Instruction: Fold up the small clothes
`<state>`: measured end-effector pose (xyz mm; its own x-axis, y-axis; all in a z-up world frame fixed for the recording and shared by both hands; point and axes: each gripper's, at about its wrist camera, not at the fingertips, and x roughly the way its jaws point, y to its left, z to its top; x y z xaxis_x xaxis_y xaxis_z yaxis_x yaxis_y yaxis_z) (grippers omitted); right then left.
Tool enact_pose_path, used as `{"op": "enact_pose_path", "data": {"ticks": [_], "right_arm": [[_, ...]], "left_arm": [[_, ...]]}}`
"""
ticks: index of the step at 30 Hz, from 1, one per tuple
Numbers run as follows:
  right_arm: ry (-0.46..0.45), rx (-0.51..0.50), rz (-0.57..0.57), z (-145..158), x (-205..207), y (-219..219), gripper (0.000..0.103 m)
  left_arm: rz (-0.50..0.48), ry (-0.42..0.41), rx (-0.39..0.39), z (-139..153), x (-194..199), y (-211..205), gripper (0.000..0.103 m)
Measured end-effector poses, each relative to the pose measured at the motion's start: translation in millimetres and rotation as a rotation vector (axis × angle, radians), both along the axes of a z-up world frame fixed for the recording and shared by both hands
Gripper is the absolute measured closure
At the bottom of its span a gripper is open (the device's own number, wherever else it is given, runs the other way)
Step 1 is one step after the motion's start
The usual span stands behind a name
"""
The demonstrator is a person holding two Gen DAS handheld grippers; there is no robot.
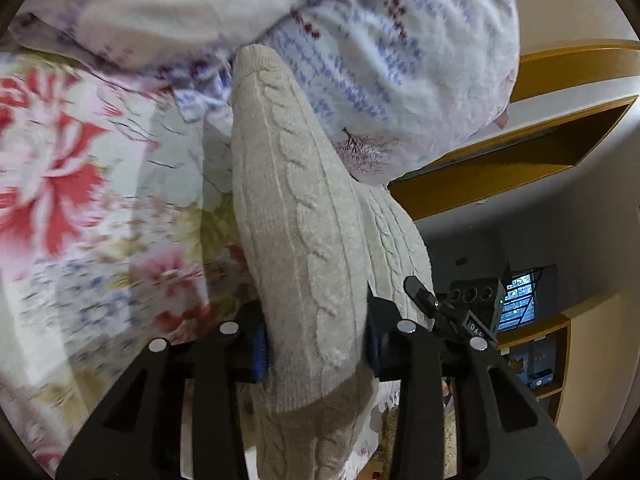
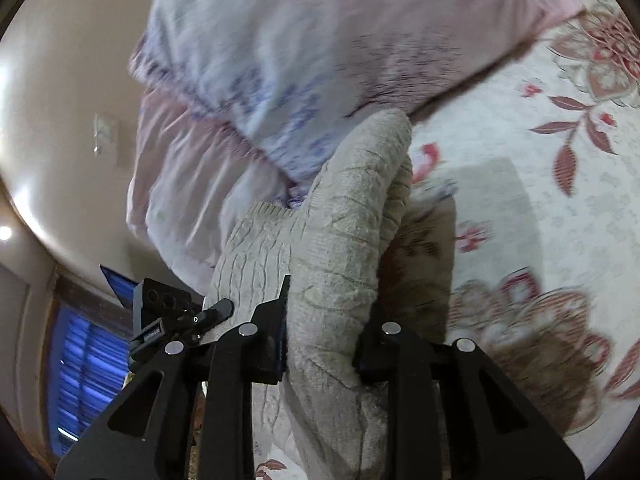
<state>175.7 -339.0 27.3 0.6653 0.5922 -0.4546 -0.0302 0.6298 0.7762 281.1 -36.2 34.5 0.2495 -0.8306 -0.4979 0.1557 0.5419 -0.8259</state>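
Grippers — two, left (image 1: pixel 316 344) and right (image 2: pixel 320 344) — each clamp one cream knit garment (image 1: pixel 296 208).

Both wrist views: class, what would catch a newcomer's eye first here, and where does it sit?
The cream cable-knit garment stands out first, bunched between the fingers of the left gripper and likewise clamped in the right gripper. Beneath it spreads a floral bedsheet with large red blooms. Beyond the garment lies a pale patterned pillow.
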Motion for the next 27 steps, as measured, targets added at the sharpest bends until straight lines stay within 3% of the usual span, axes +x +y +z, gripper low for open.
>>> {"op": "enact_pose_path", "data": {"ticks": [5, 9, 13, 17, 21, 25, 27], "right_arm": [[-0.069, -0.053, 0.032, 9.1, 3.6, 42.8, 0.079], [-0.076, -0.132, 0.056, 4.8, 10.2, 79.5, 0.079], [0.047, -0.253, 0.035, -25.7, 30.5, 113.8, 0.079], [0.116, -0.183, -0.010, -37.4, 36.5, 108.4, 0.070], [0.129, -0.199, -0.018, -30.7, 32.3, 105.1, 0.064], [0.002, -0.356, -0.131, -1.7, 2.7, 98.0, 0.062], [-0.070, -0.401, -0.115, 11.8, -9.2, 106.4, 0.062]], "left_arm": [[0.044, -0.044, 0.029, 16.4, -22.5, 41.0, 0.067], [0.097, -0.051, 0.109, 20.1, -36.6, 78.1, 0.066], [0.157, -0.016, 0.239, 1.3, -34.3, 98.1, 0.063], [0.192, 0.028, 0.211, -26.2, -32.7, 110.3, 0.051], [0.212, -0.053, 0.301, -15.7, -40.2, 109.5, 0.044], [0.298, -0.235, 0.437, 16.3, -63.2, 112.9, 0.036], [0.291, -0.341, 0.463, 34.3, -76.8, 104.1, 0.033]]}}
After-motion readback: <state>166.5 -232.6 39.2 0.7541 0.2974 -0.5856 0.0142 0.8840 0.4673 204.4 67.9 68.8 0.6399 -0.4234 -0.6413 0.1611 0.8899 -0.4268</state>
